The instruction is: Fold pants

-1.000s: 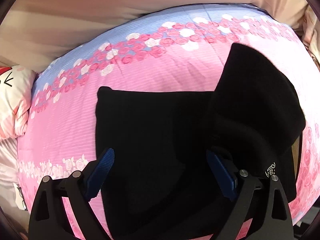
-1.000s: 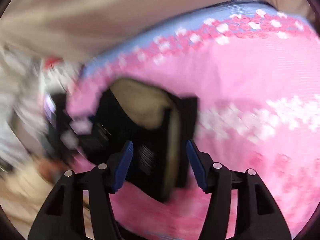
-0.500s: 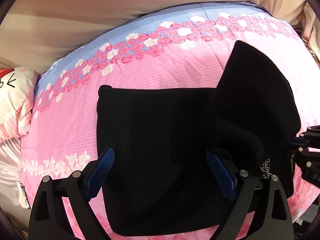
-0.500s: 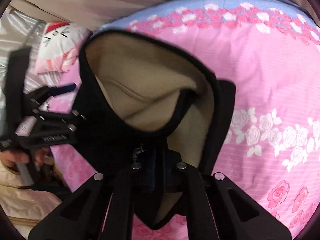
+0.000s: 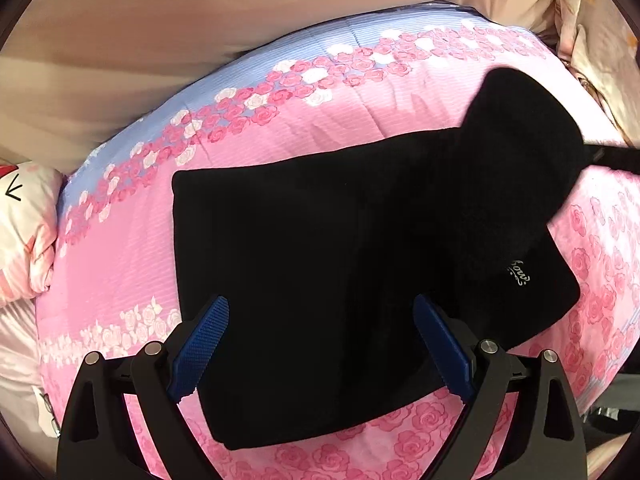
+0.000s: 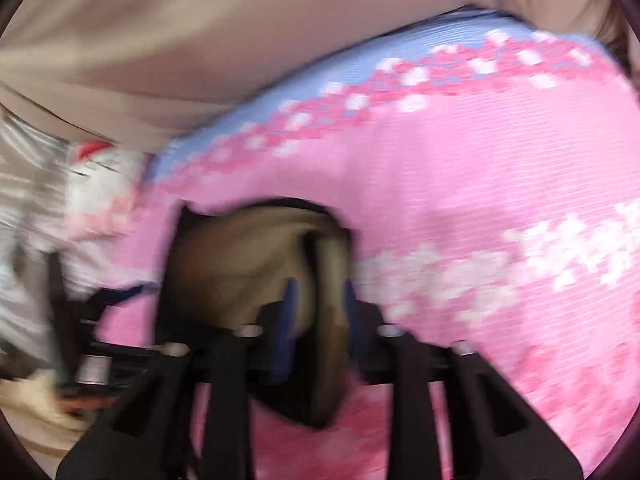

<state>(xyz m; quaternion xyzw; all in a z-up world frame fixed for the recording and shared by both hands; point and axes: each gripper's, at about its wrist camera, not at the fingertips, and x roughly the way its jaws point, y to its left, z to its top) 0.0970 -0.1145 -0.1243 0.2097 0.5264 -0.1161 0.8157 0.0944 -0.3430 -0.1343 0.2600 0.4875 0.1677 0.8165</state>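
Your right gripper (image 6: 316,304) is releasing: its jaws are opening, with the waist edge of the black pants (image 5: 320,280) and its tan lining (image 6: 240,264) between them (blur hides whether the pads still touch). The pants lie folded flat on the pink floral bedspread (image 5: 360,112), long axis running from the pillow (image 5: 24,232) side across to your right gripper. Your left gripper (image 5: 320,344) hangs open directly above the near fold edge, gripping nothing, so it is the nearer tool for the next fold.

The left gripper (image 5: 320,344) tilts steeply downward with its jaws spread wide, gripping nothing, while the right gripper (image 6: 318,308) angles downward, its jaws opening.
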